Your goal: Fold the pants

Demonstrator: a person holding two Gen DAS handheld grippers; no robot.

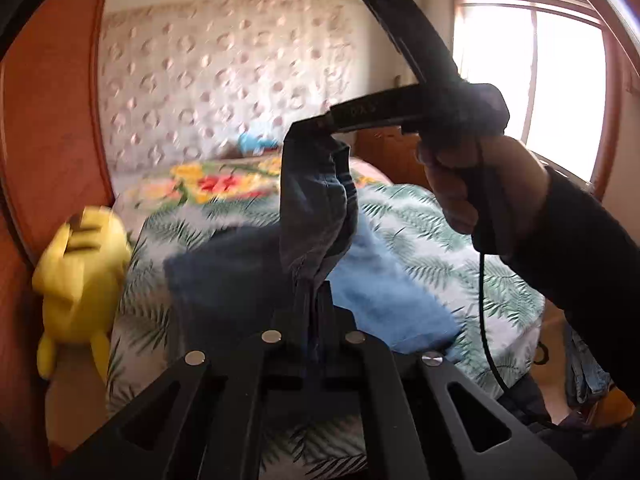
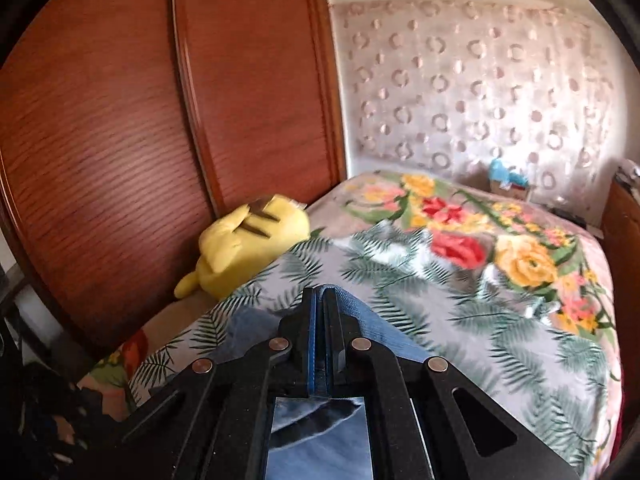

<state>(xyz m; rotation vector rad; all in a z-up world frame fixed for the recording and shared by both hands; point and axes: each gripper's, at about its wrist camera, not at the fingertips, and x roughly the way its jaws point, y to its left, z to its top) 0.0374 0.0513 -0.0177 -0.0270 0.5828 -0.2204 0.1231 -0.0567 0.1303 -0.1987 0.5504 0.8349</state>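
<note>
**Both grippers clamp the jeans above the bed**

A wooden wardrobe with reddish panelled doors fills the left side of both views, and a wall hanging patterned with pale rings covers the wall behind the bed. The bed carries a sheet printed with green fern leaves, with a floral blanket of red and yellow blooms spread across its far half. A bright window stands at the right of the left wrist view.

The pants, blue denim, are lifted off the bedding. In the left wrist view one bunched part hangs in a twisted column from the tips of the right gripper down to the left gripper, while a broader blue stretch of the cloth spreads blurred behind, over the fern sheet.

A yellow plush toy lies at the bed's left edge against the wardrobe. The person's right hand, in a dark sleeve, grips the right gripper's handle, a black cable trailing below it. A small blue plush sits at the head of the bed.

The left gripper's jaws are clenched on the denim, which runs between its fingers. The right gripper's jaws are likewise pressed together on a blue fold, seen edge-on between its fingers in the right wrist view.
</note>
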